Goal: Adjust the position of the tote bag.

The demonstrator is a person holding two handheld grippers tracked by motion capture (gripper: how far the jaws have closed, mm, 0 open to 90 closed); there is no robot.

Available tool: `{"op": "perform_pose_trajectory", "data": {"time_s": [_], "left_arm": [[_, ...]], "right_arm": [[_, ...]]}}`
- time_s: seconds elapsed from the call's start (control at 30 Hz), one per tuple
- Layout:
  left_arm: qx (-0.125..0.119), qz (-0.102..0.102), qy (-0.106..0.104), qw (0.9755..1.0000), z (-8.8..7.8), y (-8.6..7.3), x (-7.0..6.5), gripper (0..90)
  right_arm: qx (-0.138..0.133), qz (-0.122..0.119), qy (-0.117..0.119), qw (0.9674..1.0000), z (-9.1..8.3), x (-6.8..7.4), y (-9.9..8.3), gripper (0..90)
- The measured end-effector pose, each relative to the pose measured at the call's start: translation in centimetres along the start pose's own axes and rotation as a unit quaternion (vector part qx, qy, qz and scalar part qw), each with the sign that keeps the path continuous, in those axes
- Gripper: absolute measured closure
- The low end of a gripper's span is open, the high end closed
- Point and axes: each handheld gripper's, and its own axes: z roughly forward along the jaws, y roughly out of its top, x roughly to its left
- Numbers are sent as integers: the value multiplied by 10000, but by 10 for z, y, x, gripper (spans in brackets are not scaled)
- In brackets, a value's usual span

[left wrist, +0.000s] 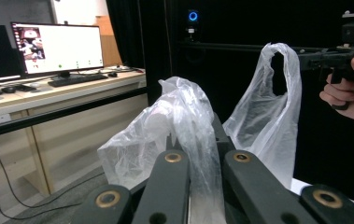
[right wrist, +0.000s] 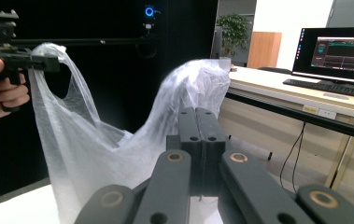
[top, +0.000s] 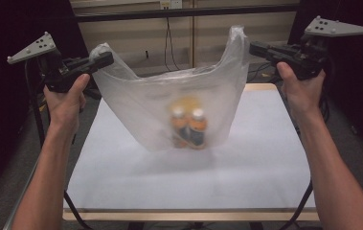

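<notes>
Both grippers—left gripper [top: 108,59] at ten o'clock, right gripper [top: 254,48] at two—pinch the plastic bag's [top: 169,105] handles; the thin film could slip free, dropping the bottles [top: 188,127].

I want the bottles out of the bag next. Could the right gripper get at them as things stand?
Probably not: the right gripper is shut on a bag handle, the left gripper on the other, and the bottles hang deep inside.

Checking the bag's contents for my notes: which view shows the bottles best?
The high view: two orange bottles with white caps stand inside the plastic bag, blurred through the film. Both gripper views catch just the bag's upper film and handles, not the bottles.
</notes>
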Motion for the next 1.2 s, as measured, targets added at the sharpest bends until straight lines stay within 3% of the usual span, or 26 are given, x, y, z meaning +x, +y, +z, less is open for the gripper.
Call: {"op": "perform_pose_trajectory", "data": {"time_s": [0.23,0.4,0.63,0.67,0.87,0.93,1.07,1.1,1.2], "left_arm": [[-8,59,-129,9999,4,1,-6,895],[19,63,-156,9999,6,0,-8,817],[132,66,-110,9998,8,-3,-10,634],[107,49,-114,9999,8,-3,-10,613],[118,36,-107,9999,7,-6,-8,603],[148,36,-95,9998,7,-7,-6,605],[194,0,-20,9998,3,-12,-1,613],[217,10,-9,9998,2,-13,0,613],[242,-58,70,9997,-2,-19,2,615]], "right_arm": [[48,63,116,9999,-4,-1,-7,900],[-10,20,224,9997,1,3,-4,732],[315,149,132,9993,18,-1,2,420],[484,132,54,9987,29,-6,0,391],[660,252,92,9975,59,-16,-6,339],[623,369,192,9972,69,-20,-6,363],[669,253,444,9965,80,-14,-7,836],[671,191,465,9965,80,-12,-7,885],[634,139,585,9962,75,-4,-4,900]]}}
